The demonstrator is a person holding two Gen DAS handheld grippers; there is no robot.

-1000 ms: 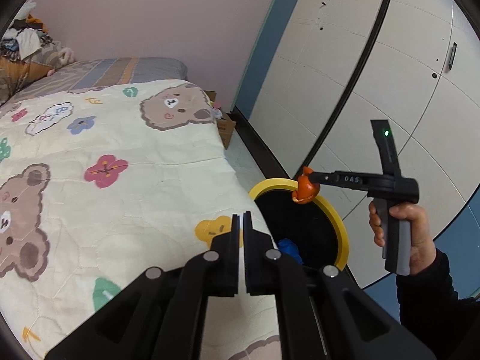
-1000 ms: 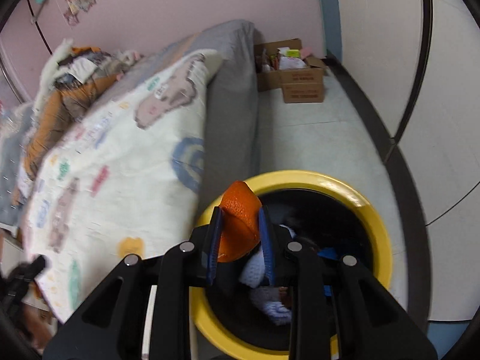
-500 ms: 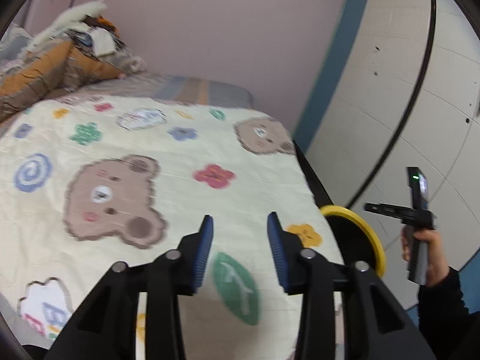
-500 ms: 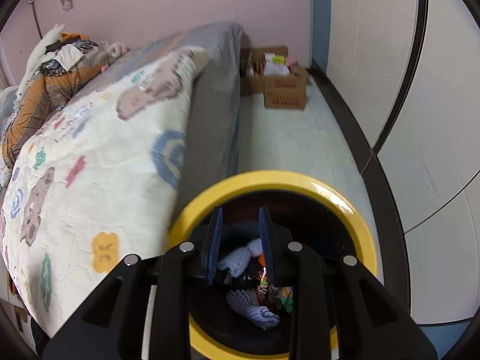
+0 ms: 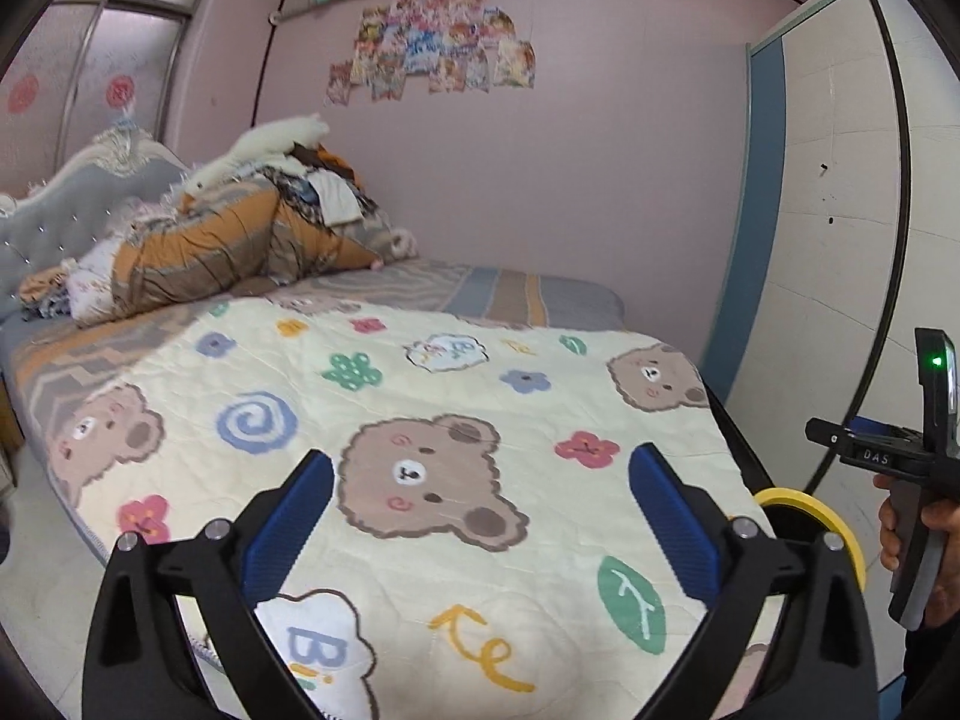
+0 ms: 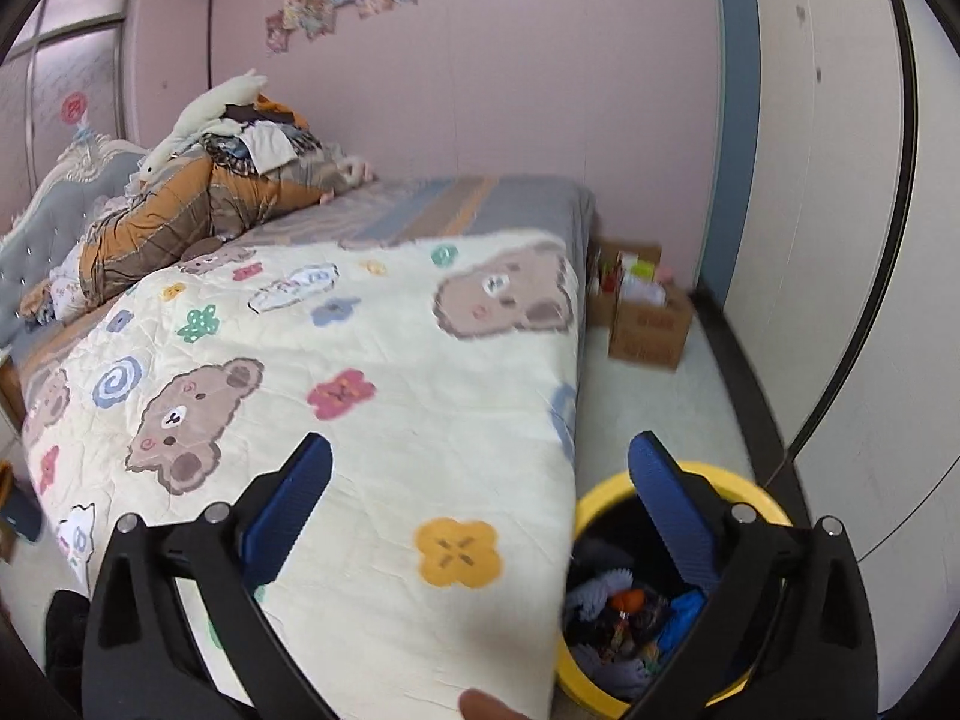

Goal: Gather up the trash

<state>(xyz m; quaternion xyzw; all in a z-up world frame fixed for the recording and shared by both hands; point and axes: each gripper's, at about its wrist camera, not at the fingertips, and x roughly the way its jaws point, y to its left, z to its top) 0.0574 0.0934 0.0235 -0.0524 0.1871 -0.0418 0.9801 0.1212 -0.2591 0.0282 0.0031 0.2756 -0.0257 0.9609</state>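
Left wrist view: left gripper (image 5: 480,516) with blue-padded fingers (image 5: 288,534) spread wide apart, nothing between them, poised above the bear-print quilt (image 5: 420,420) on the bed (image 5: 528,294); yellow-rimmed trash bin (image 5: 810,510) peeking out past the quilt's right edge, on the floor beside the bed; right gripper (image 5: 864,453) seen at the far right, held in the right hand (image 5: 918,540), green light lit on its top, fingers hidden from here. Heap of clothes and bedding (image 5: 240,240) piled near the grey headboard (image 5: 72,204); posters (image 5: 432,57) stuck on the pink wall.

Right wrist view: right gripper (image 6: 480,510) likewise with fingers (image 6: 672,510) wide apart and empty, straddling the quilt's corner and the trash bin (image 6: 600,504); bin standing on the floor, just beside the bed's near corner, below the right-side finger; trash (image 6: 630,606) lying inside the bin, a mix of blue, pale and orange pieces, too jumbled to identify one by one. Cardboard box (image 6: 648,318) on the floor farther back, near the bed's far corner and the white wardrobe (image 6: 840,180).
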